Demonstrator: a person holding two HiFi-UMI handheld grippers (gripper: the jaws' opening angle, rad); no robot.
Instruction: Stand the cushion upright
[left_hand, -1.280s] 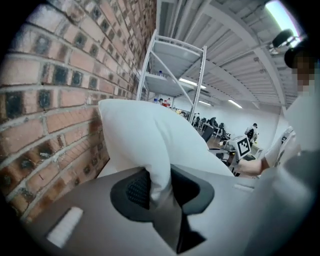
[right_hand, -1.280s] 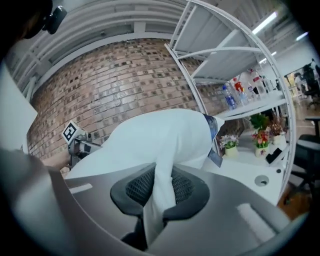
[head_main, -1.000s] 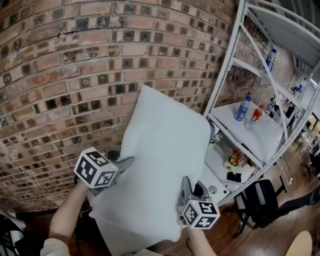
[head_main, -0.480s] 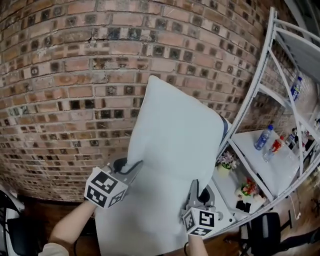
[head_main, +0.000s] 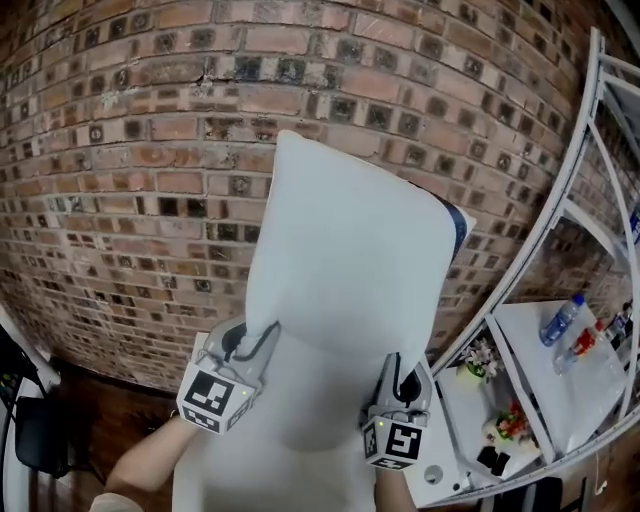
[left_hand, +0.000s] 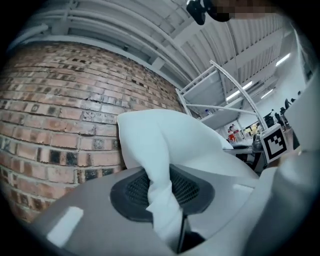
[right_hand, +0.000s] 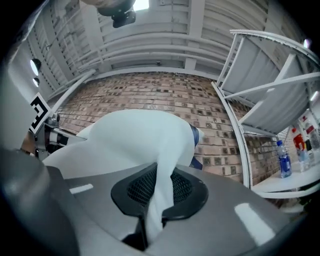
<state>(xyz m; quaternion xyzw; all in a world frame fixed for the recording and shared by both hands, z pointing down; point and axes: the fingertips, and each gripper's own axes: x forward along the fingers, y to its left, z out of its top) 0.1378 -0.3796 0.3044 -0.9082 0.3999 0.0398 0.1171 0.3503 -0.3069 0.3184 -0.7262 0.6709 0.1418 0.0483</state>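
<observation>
From the head view I saw the cushion (head_main: 340, 300) held up tall in front of the brick wall (head_main: 130, 170). The left gripper (head_main: 262, 338) was at its lower left edge and the right gripper (head_main: 393, 368) at its lower right edge. That view hid the pads. The left gripper view showed its jaws clamped on a pinched fold of the cushion's white fabric, and the right gripper view showed the same grip on its side. The right gripper view also gave a clearer look at the white shelf rack (right_hand: 260, 95) just right of the wall, with a blue bottle (right_hand: 284, 162) on it.
</observation>
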